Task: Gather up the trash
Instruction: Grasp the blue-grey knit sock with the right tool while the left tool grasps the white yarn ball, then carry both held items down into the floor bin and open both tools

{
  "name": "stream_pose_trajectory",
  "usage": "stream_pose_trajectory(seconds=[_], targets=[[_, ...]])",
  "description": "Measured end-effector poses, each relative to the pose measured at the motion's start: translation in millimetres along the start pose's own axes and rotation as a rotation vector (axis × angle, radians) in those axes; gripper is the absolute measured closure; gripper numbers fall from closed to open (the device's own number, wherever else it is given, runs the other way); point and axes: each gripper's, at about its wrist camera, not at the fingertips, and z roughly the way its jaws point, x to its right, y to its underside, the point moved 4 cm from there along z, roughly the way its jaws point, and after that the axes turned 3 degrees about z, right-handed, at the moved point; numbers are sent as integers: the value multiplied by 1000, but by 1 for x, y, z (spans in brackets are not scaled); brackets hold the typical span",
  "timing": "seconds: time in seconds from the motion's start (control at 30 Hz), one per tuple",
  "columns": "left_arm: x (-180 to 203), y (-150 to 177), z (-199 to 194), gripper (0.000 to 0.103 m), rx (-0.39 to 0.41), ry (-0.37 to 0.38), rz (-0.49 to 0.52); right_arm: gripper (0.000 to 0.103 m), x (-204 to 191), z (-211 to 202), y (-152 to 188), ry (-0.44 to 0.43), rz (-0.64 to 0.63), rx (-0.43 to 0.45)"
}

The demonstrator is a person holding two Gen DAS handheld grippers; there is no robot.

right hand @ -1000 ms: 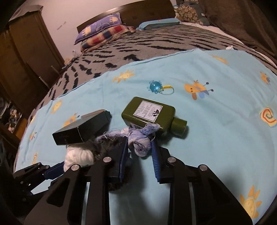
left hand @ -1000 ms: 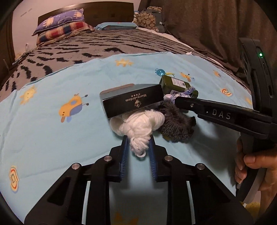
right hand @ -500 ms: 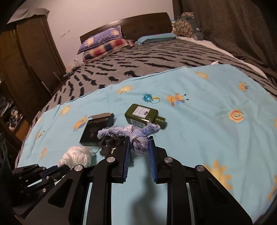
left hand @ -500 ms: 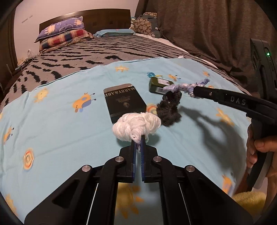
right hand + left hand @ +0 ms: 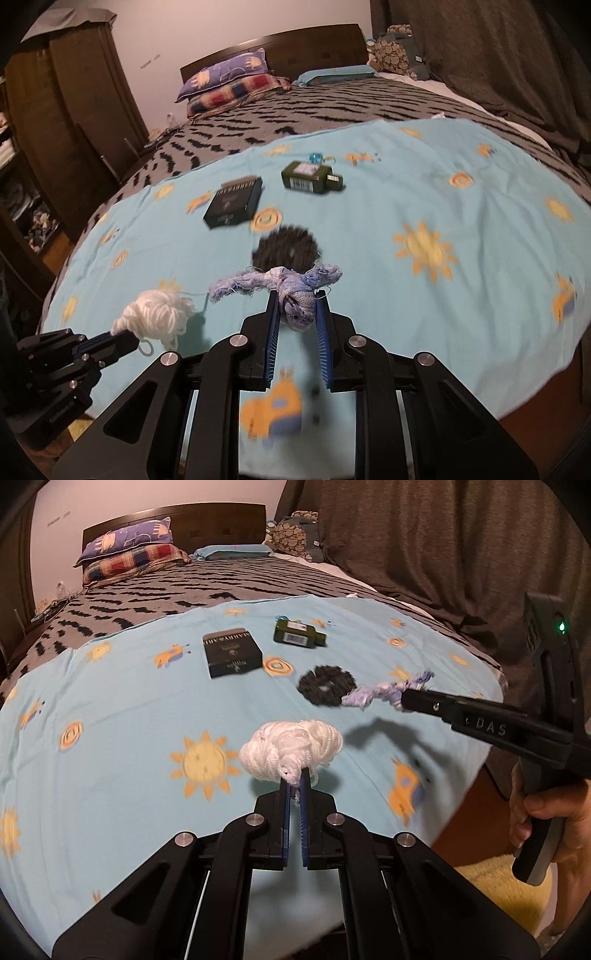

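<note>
now my left gripper pinches the white yarn wad above the near blue sheet; my right gripper clamps the blue rag. farther off lie dark scrunchie, black box, green bottle.

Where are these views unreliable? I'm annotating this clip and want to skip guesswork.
- Black rectangular box: right wrist view, lettering smeared by motion blur.
- Dark green glass bottle: left wrist view, label too small to read.
- Person's hand: left wrist view, cut off by the right edge.
- No trash container: outside both views.
</note>
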Motion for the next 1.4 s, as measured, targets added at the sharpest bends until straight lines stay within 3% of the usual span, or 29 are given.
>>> stream_pose_trajectory(seconds=[0.4,0.6,0.8,1.03,1.4], targets=[[33,76,-42,100,-28,39,-3,83,-7,-52,81,-3,-50,-4],[47,122,-47,100,-68,77,-10,83,1,-62,137,5,-59,-56],[61,164,-33,100,-140,121,-24,83,10,-51,181,16,-37,-128],[68,205,-1,100,-231,119,-22,83,19,-20,228,53,-22,-230],[63,250,61,100,-376,126,-52,83,41,39,272,94,41,-370]])
